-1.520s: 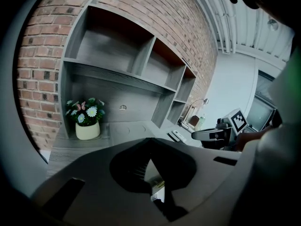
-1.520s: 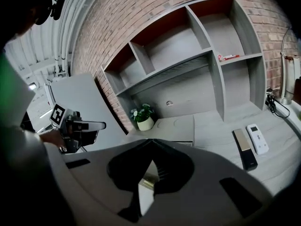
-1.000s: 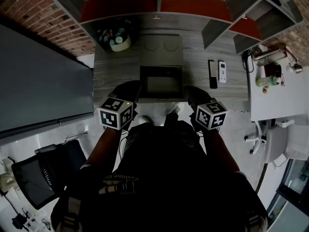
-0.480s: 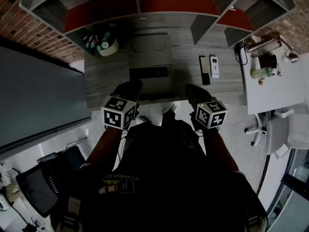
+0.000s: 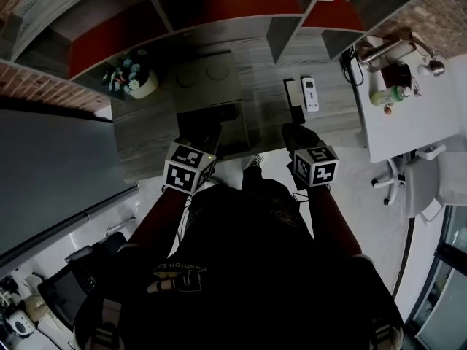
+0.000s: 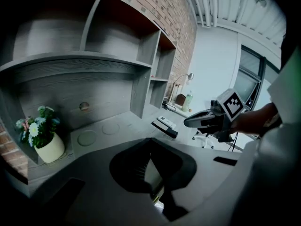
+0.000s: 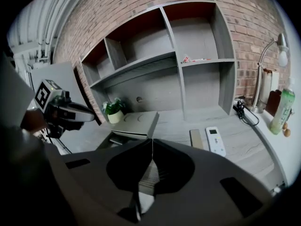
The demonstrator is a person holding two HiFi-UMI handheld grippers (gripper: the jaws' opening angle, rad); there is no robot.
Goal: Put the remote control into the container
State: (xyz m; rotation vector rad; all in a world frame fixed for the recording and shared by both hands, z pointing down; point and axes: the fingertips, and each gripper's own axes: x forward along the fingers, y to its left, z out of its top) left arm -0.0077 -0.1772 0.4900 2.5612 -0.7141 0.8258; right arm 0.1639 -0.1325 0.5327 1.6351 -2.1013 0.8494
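Note:
A white remote control (image 5: 310, 93) and a dark one (image 5: 294, 98) lie side by side on the grey desk, right of a grey container (image 5: 205, 83) whose lid bears two circles and whose front compartment (image 5: 211, 119) is dark and open. Both remotes also show in the right gripper view, the white remote (image 7: 216, 140) beside the dark remote (image 7: 195, 139), with the container (image 7: 134, 125) to their left. My left gripper (image 5: 201, 133) hovers at the desk's front edge before the container, shut and empty. My right gripper (image 5: 295, 138) hangs short of the remotes, shut and empty.
A flower pot (image 5: 136, 80) stands at the desk's back left under the shelves (image 5: 219, 6). A white side table (image 5: 408, 115) at the right carries a bottle (image 5: 385, 95) and a lamp. An office chair (image 5: 427, 195) stands beside it. A dark panel (image 5: 44, 173) fills the left.
The head view has swung, so the desk sits further left and tilted. Both grippers keep their place at the desk's front edge, jaws still shut. The remotes have not been touched.

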